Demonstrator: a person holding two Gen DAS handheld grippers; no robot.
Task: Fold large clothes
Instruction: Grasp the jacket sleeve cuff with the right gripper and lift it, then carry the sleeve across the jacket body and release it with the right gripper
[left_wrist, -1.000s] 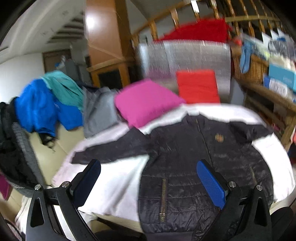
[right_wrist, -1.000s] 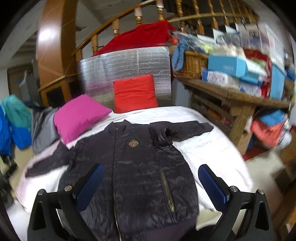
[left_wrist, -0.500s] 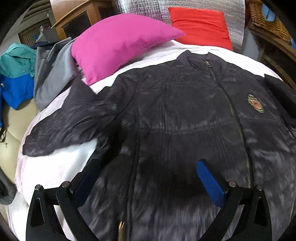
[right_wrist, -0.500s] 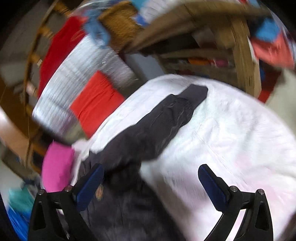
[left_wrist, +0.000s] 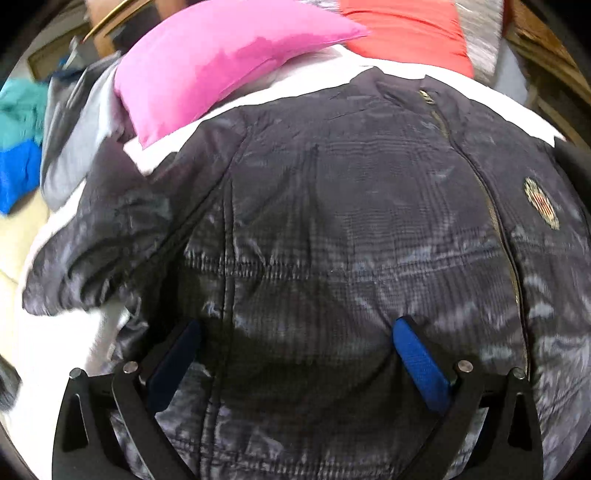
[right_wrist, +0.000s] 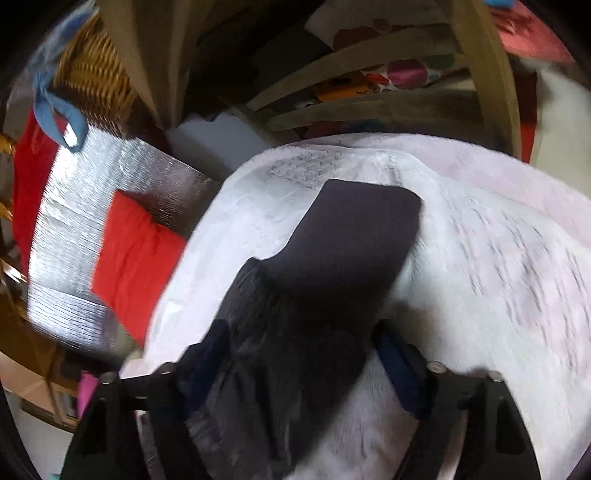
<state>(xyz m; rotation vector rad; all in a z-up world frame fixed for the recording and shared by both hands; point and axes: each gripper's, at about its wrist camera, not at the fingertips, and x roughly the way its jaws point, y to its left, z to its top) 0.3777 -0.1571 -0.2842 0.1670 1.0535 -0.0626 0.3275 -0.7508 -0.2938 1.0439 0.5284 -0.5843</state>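
Note:
A black quilted jacket (left_wrist: 332, 229) lies front up on a white bed cover (left_wrist: 55, 343), zip closed, with a crest badge (left_wrist: 541, 203) on the chest. My left gripper (left_wrist: 295, 328) is open, low over the jacket's left chest, its blue pads either side of the fabric. The jacket's left sleeve (left_wrist: 99, 243) spreads out to the left. In the right wrist view the other sleeve (right_wrist: 332, 258) lies on the white cover (right_wrist: 498, 277). My right gripper (right_wrist: 299, 339) is open and straddles this sleeve, cuff end (right_wrist: 369, 206) pointing away.
A pink pillow (left_wrist: 221, 62) and a red pillow (left_wrist: 406, 29) lie beyond the collar. Grey, teal and blue clothes (left_wrist: 37, 129) are piled at the left. A silver foil panel (right_wrist: 92, 221), a wicker basket (right_wrist: 92, 77) and a wooden shelf frame (right_wrist: 480, 74) stand past the bed.
Both grippers have dropped closer to the bed. The left has moved in over the jacket's chest. The right has swung to the right sleeve and now straddles it.

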